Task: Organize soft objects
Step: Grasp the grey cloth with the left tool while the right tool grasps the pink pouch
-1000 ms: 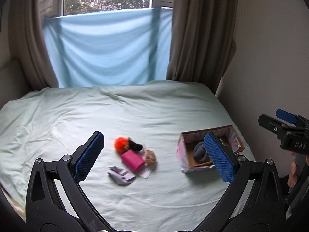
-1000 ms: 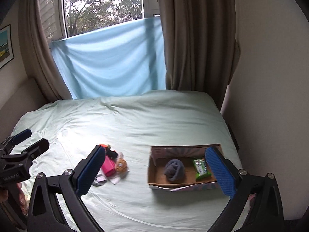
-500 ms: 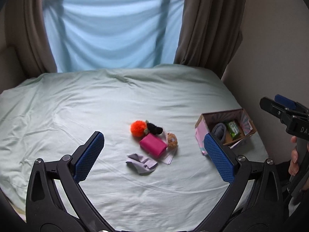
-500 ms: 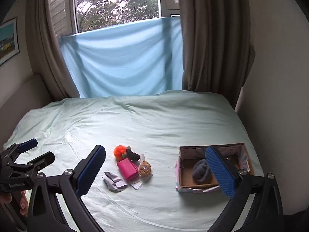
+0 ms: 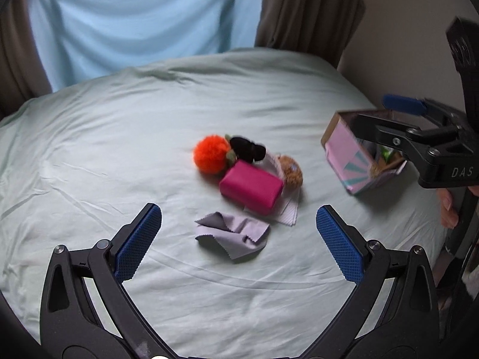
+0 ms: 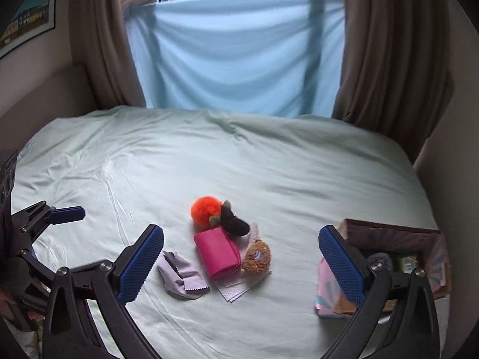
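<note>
A small pile lies mid-bed: an orange pom-pom (image 5: 209, 155), a black soft piece (image 5: 248, 151), a pink pouch (image 5: 251, 192), a brown fuzzy ball (image 5: 290, 172), a white cloth (image 5: 289, 214) and a lilac cloth (image 5: 235, 234). My left gripper (image 5: 239, 240) is open, hovering just short of the lilac cloth. My right gripper (image 6: 241, 264) is open above the same pile (image 6: 217, 252), and shows in the left wrist view (image 5: 398, 122). A patterned cardboard box (image 6: 389, 264) on the right holds a grey soft item (image 6: 381, 261) and a green packet (image 6: 408, 261).
The bed has a pale green sheet (image 6: 239, 155). A wall runs close along the right side (image 5: 404, 30). Brown curtains (image 6: 389, 59) and a blue cloth (image 6: 239, 53) hang behind the bed. The box (image 5: 353, 161) sits near the bed's right edge.
Both grippers have moved forward and down towards the pile, which looks larger now. The right gripper has swung left, from over the box to over the pile. Both stay open.
</note>
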The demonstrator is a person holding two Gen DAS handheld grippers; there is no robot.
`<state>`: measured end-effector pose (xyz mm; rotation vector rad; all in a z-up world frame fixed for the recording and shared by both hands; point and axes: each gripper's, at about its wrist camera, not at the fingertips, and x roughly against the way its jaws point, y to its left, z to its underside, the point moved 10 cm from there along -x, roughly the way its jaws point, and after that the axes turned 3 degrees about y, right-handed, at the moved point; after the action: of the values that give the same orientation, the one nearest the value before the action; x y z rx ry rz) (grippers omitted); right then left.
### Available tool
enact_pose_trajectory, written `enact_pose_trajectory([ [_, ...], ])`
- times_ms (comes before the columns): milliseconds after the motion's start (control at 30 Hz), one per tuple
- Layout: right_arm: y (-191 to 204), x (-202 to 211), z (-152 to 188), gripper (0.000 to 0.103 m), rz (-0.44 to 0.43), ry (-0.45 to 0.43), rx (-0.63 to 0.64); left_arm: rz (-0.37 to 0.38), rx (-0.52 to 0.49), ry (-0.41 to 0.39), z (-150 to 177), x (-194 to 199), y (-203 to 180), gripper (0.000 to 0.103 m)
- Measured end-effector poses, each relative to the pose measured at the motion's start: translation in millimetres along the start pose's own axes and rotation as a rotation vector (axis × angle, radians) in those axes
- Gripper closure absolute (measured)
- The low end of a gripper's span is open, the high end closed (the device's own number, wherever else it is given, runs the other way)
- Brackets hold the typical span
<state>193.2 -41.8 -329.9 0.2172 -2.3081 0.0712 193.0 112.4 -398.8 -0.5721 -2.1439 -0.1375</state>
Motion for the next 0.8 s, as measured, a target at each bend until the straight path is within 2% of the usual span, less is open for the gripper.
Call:
enact_pose_trajectory([
  [200,11.4,-76.2,30.4,0.0,-0.05,0.051,0.045,0.026,-0.017,0.03,32.3,-73.5,7.9,0.0],
  [367,20.8,-132.6,49.4,0.014,-0.095,0.102,0.083,0.029,-0.037,0.054,52.9,-126.1,13.2,0.0],
  [533,34.2,-171.2,61.3,0.015,-0.129,0.13,0.131,0.025,-0.048,0.073,65.3,-159.0,15.1,0.001],
  [667,43.2,-191.6,67.9,0.015,-0.136,0.139,0.176,0.036,-0.039,0.109,74.5,-181.0,14.7,0.008],
  [800,46.1,-208.8,71.5,0.015,-0.131,0.165,0.218,0.003,-0.067,0.107,78.1,-187.9,13.3,0.01],
])
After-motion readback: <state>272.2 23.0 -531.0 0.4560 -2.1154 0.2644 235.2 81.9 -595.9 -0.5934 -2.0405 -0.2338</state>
